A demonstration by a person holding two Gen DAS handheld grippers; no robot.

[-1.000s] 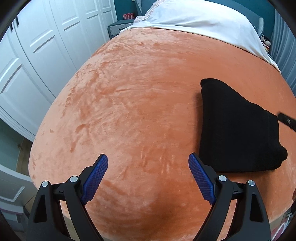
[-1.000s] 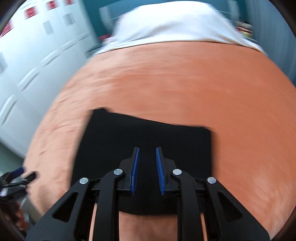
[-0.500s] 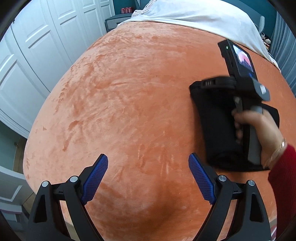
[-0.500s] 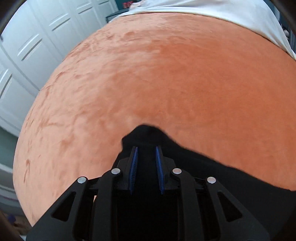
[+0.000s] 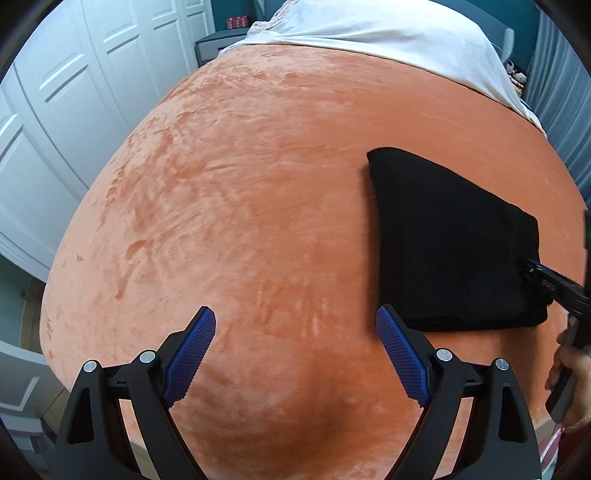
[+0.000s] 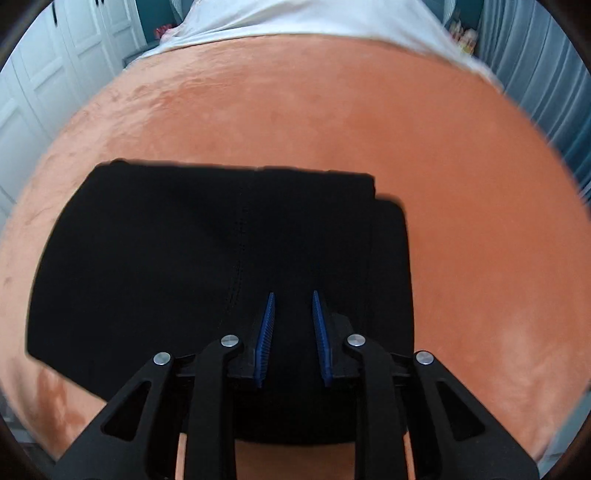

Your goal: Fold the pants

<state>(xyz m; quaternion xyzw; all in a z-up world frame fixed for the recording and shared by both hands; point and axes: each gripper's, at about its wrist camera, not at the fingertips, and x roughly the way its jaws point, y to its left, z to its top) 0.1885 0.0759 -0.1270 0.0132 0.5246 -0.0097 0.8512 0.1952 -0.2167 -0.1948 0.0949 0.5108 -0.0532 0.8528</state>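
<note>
Currently, scene: black pants (image 5: 447,243) lie folded into a compact, roughly rectangular bundle on a bed covered by an orange plush blanket (image 5: 258,206).
Pants, placement: the bundle rests flat on the blanket, nearer the foot edge than the white bedding (image 5: 388,33) at the head of the bed; in the right wrist view the pants (image 6: 207,266) show stacked layers, the top one stopping short of the lower one on the right side, and a stitched seam down the middle.
Left gripper (image 5: 295,354): it hovers over bare blanket just left of the pants, blue pads spread wide with nothing between them; its right finger tip sits close to the bundle's near corner, and contact cannot be judged.
Right gripper (image 6: 293,336): it is directly over the near part of the pants, its blue pads drawn close with a narrow gap; whether cloth is pinched between them cannot be told, since the black fabric fills the view behind them.
Right gripper, seen from the left wrist: its dark tip (image 5: 543,277) reaches onto the bundle's right edge, with the person's hand (image 5: 569,376) on the handle below it.
Surroundings: white panelled wardrobe doors (image 5: 74,110) stand to the left of the bed, and grey curtains (image 6: 546,66) hang to its right.
</note>
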